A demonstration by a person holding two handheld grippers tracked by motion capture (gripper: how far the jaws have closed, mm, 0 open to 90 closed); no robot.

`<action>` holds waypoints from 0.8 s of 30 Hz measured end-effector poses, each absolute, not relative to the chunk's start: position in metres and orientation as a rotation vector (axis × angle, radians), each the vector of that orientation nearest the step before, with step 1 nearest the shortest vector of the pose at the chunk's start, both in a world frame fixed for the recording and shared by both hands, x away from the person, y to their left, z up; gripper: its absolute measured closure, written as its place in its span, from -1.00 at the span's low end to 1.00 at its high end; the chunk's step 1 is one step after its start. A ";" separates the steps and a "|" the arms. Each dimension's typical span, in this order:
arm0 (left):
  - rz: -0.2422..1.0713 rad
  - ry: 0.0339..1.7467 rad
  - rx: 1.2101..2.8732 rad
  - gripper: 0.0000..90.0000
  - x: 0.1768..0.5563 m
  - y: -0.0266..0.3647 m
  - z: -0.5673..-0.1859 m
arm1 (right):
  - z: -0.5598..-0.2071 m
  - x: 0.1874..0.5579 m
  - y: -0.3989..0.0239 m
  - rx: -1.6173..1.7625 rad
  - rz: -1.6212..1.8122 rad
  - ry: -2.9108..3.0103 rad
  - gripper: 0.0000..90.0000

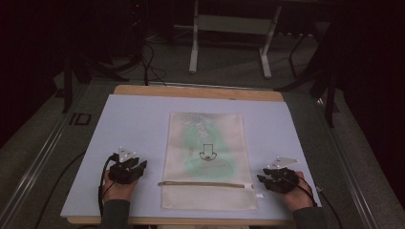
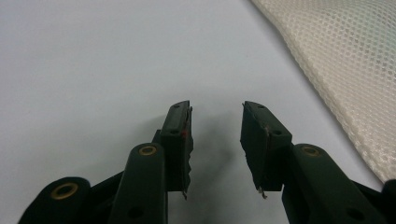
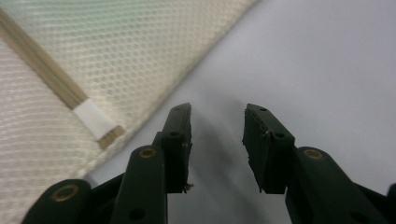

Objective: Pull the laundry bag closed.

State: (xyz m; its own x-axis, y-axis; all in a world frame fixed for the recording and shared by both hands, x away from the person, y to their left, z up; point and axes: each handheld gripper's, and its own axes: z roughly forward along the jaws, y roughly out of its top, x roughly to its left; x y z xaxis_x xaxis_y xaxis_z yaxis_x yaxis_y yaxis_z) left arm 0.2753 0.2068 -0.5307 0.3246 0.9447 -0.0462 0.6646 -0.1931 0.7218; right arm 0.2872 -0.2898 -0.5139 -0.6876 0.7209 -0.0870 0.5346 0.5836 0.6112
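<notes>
Mesh bag [image 1: 206,160] lies flat at the middle of the pale blue mat [image 1: 133,124], zipper [image 1: 205,183] running across it near the person's edge, white zipper end tab [image 3: 95,120] toward the right side. Something green shows through the mesh, with a small dark mark on top. Left gripper [image 1: 139,167] rests on the mat just left of the bag, jaws apart, nothing between them, bare mat under the gap. Right gripper [image 1: 262,180] sits just right of the bag, level with the zipper end, jaws likewise parted and empty, not touching the bag.
</notes>
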 end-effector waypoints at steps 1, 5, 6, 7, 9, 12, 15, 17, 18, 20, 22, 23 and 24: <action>0.546 1.413 1.943 0.39 0.276 0.207 -0.531 | -0.513 0.287 -0.288 1.012 0.805 2.494 0.42; 0.546 1.412 1.945 0.39 0.276 0.206 -0.531 | -0.510 0.286 -0.282 0.983 0.806 2.518 0.51; 0.545 1.410 1.946 0.40 0.276 0.206 -0.531 | -0.510 0.286 -0.279 0.973 0.809 2.530 0.55; 0.543 1.409 1.946 0.40 0.276 0.207 -0.531 | -0.510 0.286 -0.279 0.973 0.809 2.530 0.55; 0.545 1.406 1.948 0.40 0.276 0.206 -0.531 | -0.510 0.286 -0.277 0.965 0.801 2.540 0.57; 0.544 1.401 1.950 0.40 0.275 0.206 -0.531 | -0.509 0.286 -0.275 0.954 0.806 2.543 0.57; 0.535 1.398 1.949 0.38 0.275 0.205 -0.531 | -0.507 0.285 -0.272 0.935 0.803 2.553 0.56; 0.533 1.398 1.953 0.38 0.275 0.205 -0.531 | -0.507 0.286 -0.271 0.925 0.805 2.556 0.56; 0.531 1.398 1.955 0.38 0.275 0.205 -0.531 | -0.506 0.287 -0.269 0.920 0.804 2.559 0.56; 0.531 1.398 1.953 0.38 0.275 0.205 -0.531 | -0.506 0.287 -0.267 0.915 0.806 2.564 0.56; 0.524 1.400 1.947 0.37 0.275 0.205 -0.531 | -0.506 0.285 -0.262 0.902 0.801 2.581 0.56; 0.520 1.401 1.944 0.37 0.275 0.205 -0.531 | -0.505 0.285 -0.261 0.889 0.801 2.584 0.56; 0.519 1.402 1.941 0.37 0.275 0.205 -0.531 | -0.504 0.285 -0.259 0.882 0.808 2.579 0.56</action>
